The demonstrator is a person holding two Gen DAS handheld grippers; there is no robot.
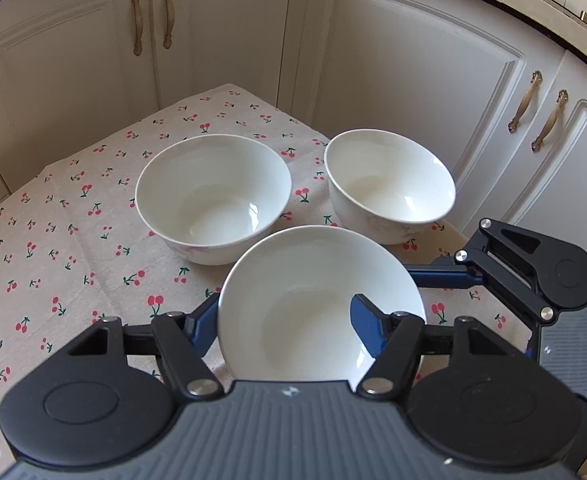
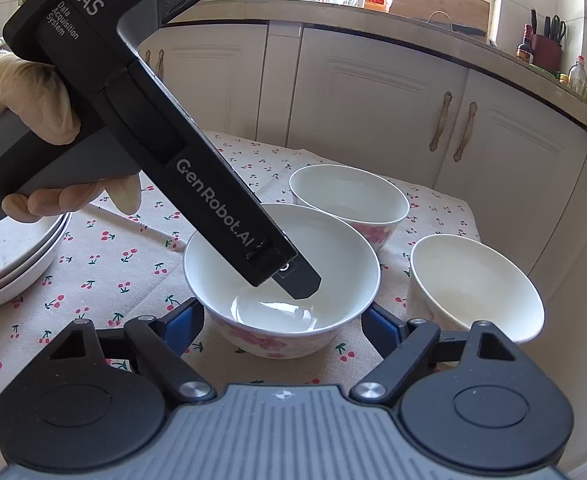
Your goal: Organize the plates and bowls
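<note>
Reading "GenRobot.AI" and "DAS" on the left gripper [image 2: 297,280], we pinch the near bowl's [image 2: 333,256] wall; right gripper [image 2: 281,324] straddles it, grip unclear.

Black tool [image 1: 289,326] (blue pads), grey ribbed housing, cream glove [image 2: 33,120]

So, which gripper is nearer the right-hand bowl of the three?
Right. The right gripper straddles the front bowl, one jaw just beside the right-hand bowl; the left gripper clamps the front bowl's rim, farther away.
</note>
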